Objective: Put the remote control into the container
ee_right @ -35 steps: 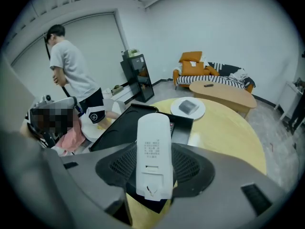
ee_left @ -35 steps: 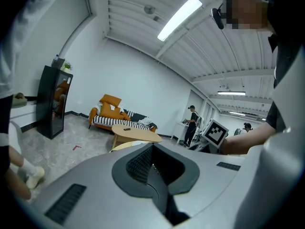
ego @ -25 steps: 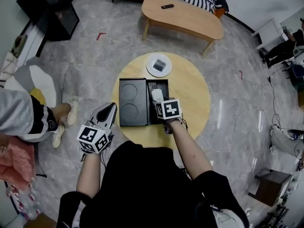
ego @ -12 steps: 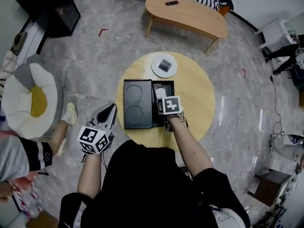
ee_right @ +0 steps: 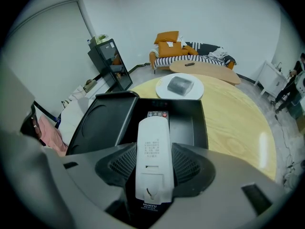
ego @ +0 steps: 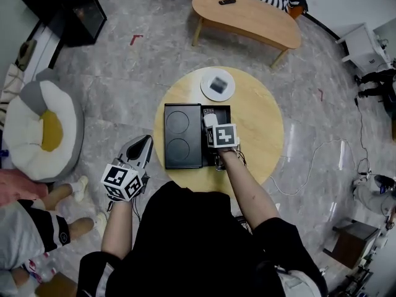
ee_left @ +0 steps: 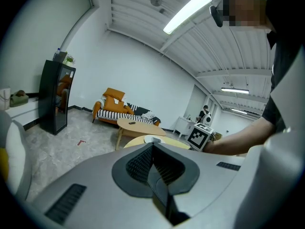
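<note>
- Head view: the right gripper (ego: 211,126) was positioned over the black container (ego: 225,110), which stood on the round wooden worktop (ego: 263,129).
- Head view: the white remote control (ego: 210,120) sat in that gripper, above the container's open compartment. Contact with the container floor could not be determined.
- Head view: the container's lid (ego: 182,135) lay flat, touching the container's left side. A white plate (ego: 218,84) carrying a grey item lay just beyond the container.
- Head view: the left gripper (ego: 142,145) was held off the worktop's left edge, above the floor, well apart from the container.
- Head view: an oval table (ego: 247,17) stood farther back, and a round cushion (ego: 40,129) lay on the floor to the left.
- Left gripper view: the fingers (ee_left: 138,166) were pressed together with nothing between them. The oval table (ee_left: 138,124) and an orange sofa (ee_left: 114,104) appeared beyond them.
- Right gripper view: the fingers (ee_right: 119,163) were set fairly wide and clamped the remote control (ee_right: 153,156) by its long sides, plain back face up.
- Right gripper view: the remote's far end pointed into the container (ee_right: 190,123). A dark row of buttons (ee_right: 157,114) showed just past that end, inside the container.
- Right gripper view: the lid (ee_right: 102,123) lay to the left, and the plate (ee_right: 164,90) lay beyond the container.
</note>
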The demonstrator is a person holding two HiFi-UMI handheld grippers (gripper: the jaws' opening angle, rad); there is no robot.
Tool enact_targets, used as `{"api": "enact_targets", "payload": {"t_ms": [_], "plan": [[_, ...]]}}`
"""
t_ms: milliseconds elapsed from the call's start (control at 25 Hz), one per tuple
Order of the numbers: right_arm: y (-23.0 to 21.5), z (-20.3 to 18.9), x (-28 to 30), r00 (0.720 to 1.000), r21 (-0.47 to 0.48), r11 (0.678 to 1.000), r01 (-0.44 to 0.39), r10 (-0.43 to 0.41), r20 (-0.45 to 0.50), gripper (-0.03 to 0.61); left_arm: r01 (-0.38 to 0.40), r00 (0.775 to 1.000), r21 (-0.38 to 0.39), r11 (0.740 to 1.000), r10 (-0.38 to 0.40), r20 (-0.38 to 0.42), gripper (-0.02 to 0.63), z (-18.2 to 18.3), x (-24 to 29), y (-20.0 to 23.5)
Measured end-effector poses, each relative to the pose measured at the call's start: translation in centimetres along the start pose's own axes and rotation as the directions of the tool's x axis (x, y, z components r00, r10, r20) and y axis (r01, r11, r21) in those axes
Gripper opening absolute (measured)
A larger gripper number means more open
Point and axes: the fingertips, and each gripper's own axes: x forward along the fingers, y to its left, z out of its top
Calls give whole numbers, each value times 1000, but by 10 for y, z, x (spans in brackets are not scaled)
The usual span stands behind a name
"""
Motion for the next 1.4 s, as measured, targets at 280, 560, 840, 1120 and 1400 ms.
{"api": "enact_targets", "payload": {"t_ms": [280, 560, 840, 1120, 1400], "plan": [[7, -3, -2, 1000, -34, 999, -22, 23, 10, 238, 23, 1000, 3, 1000, -23, -6, 8, -2, 3, -4], [11, 6, -13, 993, -71, 995, -67, 73, 87, 238, 29, 1000, 16, 999, -29, -2, 6, 0, 6, -16], [1, 8, -44, 980, -84, 991, -103, 116, 160, 236, 13, 1000, 52, 999, -13, 7, 8, 5, 11, -39], [-17, 11, -103, 922, -150, 977, -150, 193, 335, 229, -1, 999, 80, 997, -3, 49, 8, 9, 17, -76], [-87, 3, -181, 844, -134, 986, -95, 152, 515, 86, 34, 994, 129, 991, -46, 95, 8, 25, 35, -124]]}}
